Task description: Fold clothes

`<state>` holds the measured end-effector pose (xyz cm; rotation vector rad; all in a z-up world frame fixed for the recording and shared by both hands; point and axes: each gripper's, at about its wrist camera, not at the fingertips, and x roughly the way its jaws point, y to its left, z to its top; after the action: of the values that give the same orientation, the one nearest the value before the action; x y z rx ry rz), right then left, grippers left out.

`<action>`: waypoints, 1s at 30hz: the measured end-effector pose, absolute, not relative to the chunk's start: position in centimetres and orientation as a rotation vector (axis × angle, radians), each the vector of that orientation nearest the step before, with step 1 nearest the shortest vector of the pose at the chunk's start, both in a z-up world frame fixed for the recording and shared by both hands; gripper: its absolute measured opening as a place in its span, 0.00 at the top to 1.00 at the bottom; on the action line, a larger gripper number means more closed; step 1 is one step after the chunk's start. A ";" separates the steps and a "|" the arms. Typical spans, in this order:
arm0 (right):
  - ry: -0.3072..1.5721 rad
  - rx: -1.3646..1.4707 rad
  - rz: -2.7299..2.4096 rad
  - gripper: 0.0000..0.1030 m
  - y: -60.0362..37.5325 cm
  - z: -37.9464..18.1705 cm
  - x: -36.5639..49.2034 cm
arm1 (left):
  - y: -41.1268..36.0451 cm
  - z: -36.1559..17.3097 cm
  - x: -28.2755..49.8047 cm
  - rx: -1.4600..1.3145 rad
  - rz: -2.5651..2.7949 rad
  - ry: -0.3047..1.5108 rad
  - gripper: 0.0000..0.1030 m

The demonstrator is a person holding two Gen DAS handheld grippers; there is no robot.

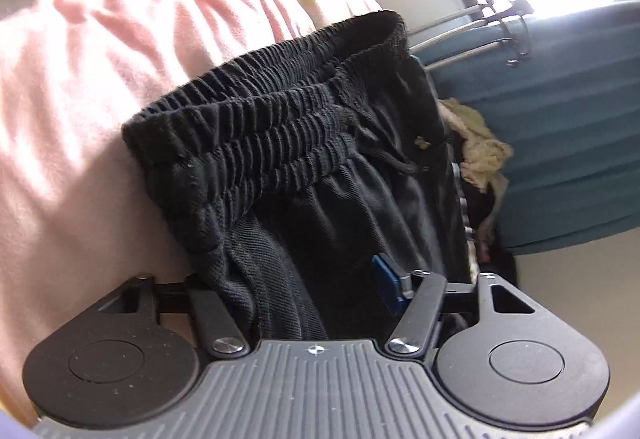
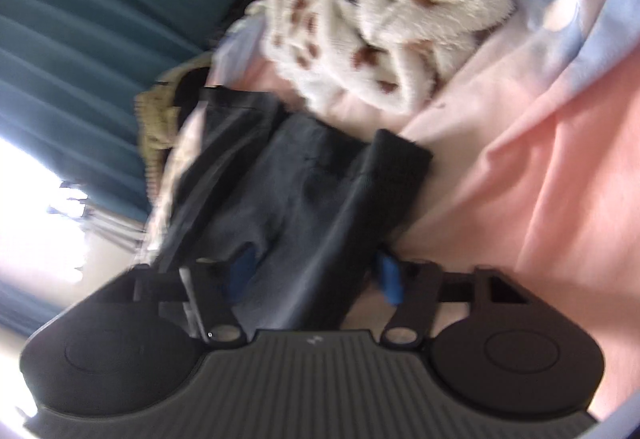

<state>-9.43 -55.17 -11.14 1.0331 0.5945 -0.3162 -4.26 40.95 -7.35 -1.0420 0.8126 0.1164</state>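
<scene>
The black trousers [image 1: 304,167] are draped between the fingers of the left tongs [image 1: 316,291], elastic waistband ahead, over a pink sheet [image 1: 100,79]; whether the fingers press the cloth cannot be told. In the blurred right view, dark fabric lies between the right tongs [image 2: 316,271], grip likewise unclear; a spotted fleece [image 2: 384,7] lies beyond. No writing can be read.

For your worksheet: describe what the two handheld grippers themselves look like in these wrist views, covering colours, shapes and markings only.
Both look alike. The left gripper has a grey ribbed centre plate with a small crosshair mark, two black round discs beside it, black link arms on silver bolts, and a blue finger pad. The right gripper matches, though blurred, showing two blue pads. No cables or sleeves show.
</scene>
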 end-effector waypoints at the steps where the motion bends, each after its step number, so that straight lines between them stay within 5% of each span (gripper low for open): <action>1: 0.589 1.020 -0.340 0.85 -55.0 -10.8 -9.4 | 40.9 -7.1 -4.5 -1.021 0.150 0.824 0.87; 4: 0.565 0.980 -0.398 0.95 -54.3 -9.7 -9.5 | 41.4 -5.6 -5.8 -1.060 0.146 0.776 0.91; 13: 0.272 0.947 -0.222 0.96 -53.7 0.5 -11.5 | 43.2 0.5 -9.5 -1.157 0.021 0.557 0.92; 17: 0.293 0.967 -0.252 0.96 -54.6 0.1 -10.8 | 43.1 -0.4 -8.5 -1.192 0.044 0.546 0.92; 30: 0.320 0.888 -0.365 0.96 -54.3 0.8 4.4 | 38.2 2.4 11.5 -1.001 0.185 0.549 0.92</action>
<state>4.42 -54.32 0.82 0.8881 0.3200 -0.3651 11.54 38.22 2.41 -1.0009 0.5485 0.1854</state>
